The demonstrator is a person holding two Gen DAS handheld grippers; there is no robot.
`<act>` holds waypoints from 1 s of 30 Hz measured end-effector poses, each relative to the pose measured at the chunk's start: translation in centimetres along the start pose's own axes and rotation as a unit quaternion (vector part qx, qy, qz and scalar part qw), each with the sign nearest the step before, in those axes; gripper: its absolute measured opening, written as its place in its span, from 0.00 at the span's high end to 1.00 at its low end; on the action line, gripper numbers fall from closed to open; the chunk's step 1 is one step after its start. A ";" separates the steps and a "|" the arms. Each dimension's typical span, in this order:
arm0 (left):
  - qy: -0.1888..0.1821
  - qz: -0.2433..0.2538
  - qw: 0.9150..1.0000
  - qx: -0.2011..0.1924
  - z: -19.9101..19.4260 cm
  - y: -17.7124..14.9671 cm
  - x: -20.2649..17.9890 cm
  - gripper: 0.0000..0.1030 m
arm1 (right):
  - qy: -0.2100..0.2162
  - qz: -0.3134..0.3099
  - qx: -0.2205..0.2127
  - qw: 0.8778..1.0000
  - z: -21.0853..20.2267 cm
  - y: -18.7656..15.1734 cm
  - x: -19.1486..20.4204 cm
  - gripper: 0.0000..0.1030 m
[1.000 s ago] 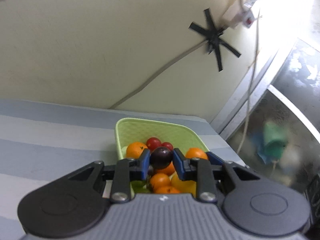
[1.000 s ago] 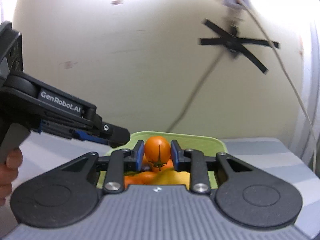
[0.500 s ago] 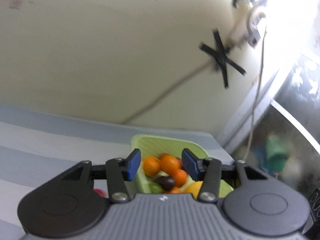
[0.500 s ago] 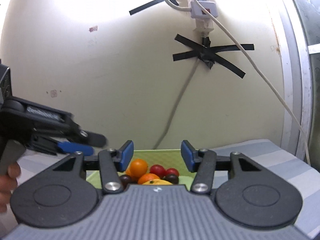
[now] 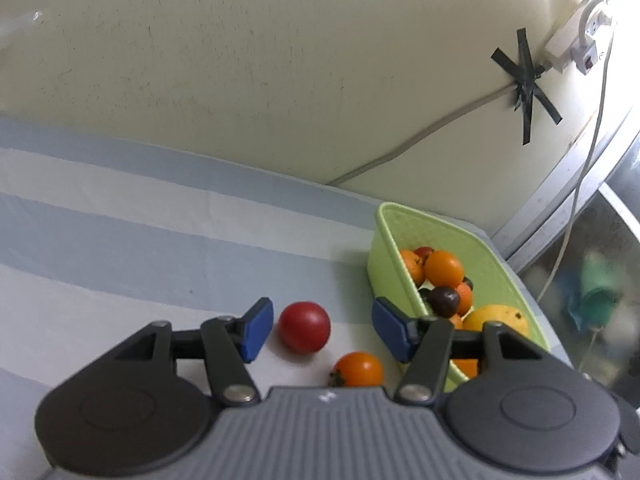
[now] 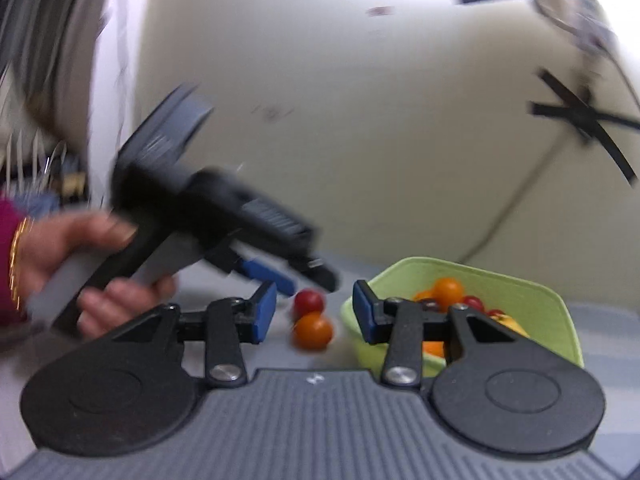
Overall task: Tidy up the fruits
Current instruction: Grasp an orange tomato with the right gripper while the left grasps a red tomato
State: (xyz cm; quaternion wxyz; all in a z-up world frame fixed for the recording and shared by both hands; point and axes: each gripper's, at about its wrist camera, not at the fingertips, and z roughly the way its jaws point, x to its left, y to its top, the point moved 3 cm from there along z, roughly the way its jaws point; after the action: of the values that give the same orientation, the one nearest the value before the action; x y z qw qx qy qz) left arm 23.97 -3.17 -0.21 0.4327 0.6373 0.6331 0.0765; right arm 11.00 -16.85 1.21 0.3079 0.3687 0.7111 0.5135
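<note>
On the striped cloth [image 5: 168,248] beside the green basket [image 5: 404,220], the left gripper [image 5: 322,330] is opening around a red tomato [image 5: 305,332], pads clear; the right gripper [image 6: 314,312] is closing, empty, toward an orange tomato [image 6: 313,331].

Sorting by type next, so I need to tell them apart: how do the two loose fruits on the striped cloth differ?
The red fruit is deep red; the orange fruit is bright orange. The red one looks slightly larger and lies farther from the green basket; the orange one lies closer to its wall. A dark calyx shows on the orange one; none shows on the red one. Both are round, glossy, outside the basket, and held by no jaws.
</note>
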 end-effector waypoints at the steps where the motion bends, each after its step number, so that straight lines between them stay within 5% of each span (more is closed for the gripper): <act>1: 0.005 0.000 1.000 0.001 0.2 -0.1 0.1 0.46 | 0.001 -0.014 -0.001 1.000 0.0 0.0 0.5 0.57; 5: 0.014 -0.001 1.000 0.001 0.7 -0.3 0.5 0.70 | 0.006 -0.032 0.019 0.999 0.5 0.0 1.0 0.59; 10: 0.004 -0.026 1.000 -0.010 -1.0 -0.5 1.7 0.71 | -0.002 -0.086 0.074 0.994 2.5 0.1 2.2 0.77; 16: -0.018 -0.048 0.998 -0.034 -5.2 -1.6 4.0 0.70 | 0.017 -0.195 0.141 0.970 5.5 1.5 3.1 0.77; 22: -0.027 -0.055 0.997 -0.042 -6.5 -2.7 5.2 0.70 | 0.062 -0.290 0.246 0.923 8.5 2.0 3.4 0.76; 28: -0.033 -0.045 0.997 -0.051 -6.8 -3.0 5.4 0.70 | 0.055 -0.384 0.328 0.862 11.3 1.6 3.6 0.70; 30: -0.037 -0.044 0.997 -0.059 -7.1 -3.1 5.6 0.70 | 0.060 -0.397 0.339 0.851 11.8 1.7 3.5 0.71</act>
State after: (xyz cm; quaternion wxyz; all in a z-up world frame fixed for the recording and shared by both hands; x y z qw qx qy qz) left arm 18.13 4.39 -0.33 0.4951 0.5849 0.6386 0.0711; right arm 19.05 -7.63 -0.71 0.2986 0.1047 0.9438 0.0957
